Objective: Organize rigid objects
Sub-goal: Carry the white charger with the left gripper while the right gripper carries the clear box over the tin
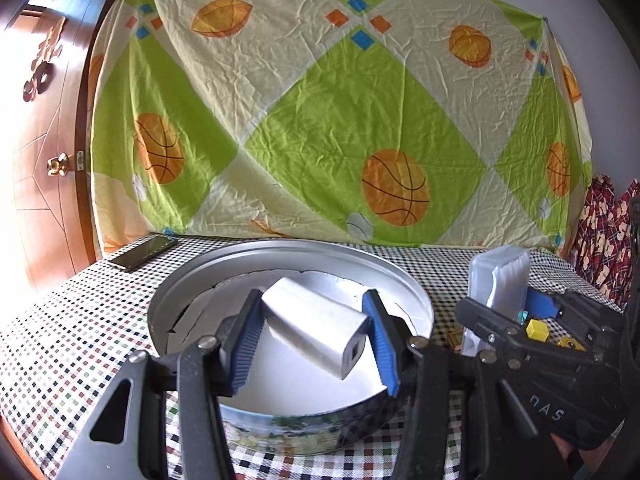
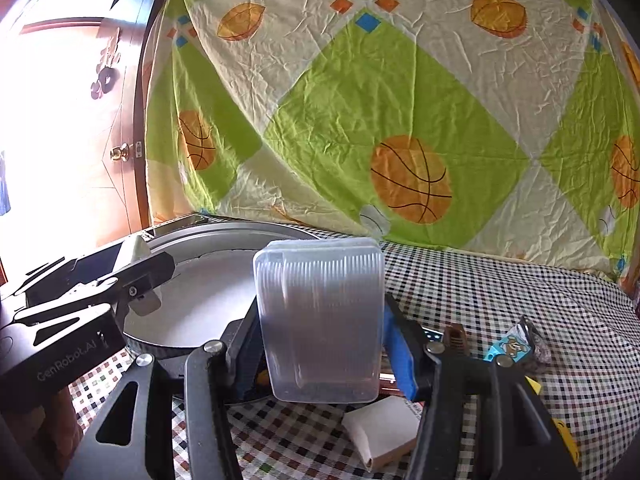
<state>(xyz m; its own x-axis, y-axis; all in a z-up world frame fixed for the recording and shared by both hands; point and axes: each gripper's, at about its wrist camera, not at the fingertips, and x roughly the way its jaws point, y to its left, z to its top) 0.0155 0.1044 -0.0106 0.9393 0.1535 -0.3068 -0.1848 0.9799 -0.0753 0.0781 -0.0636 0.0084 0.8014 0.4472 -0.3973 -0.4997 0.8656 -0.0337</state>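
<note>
Left wrist, white charger block, tilted, seemingly gripped over round tin

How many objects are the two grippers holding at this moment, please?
2. The left gripper holds a white charger over the round tin. The right gripper holds a clear plastic box upright beside the tin, above the checked table.

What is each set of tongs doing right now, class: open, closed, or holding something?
Left tongs: closed on the white charger block, over the round tin.
Right tongs: closed on the clear plastic box.
</note>
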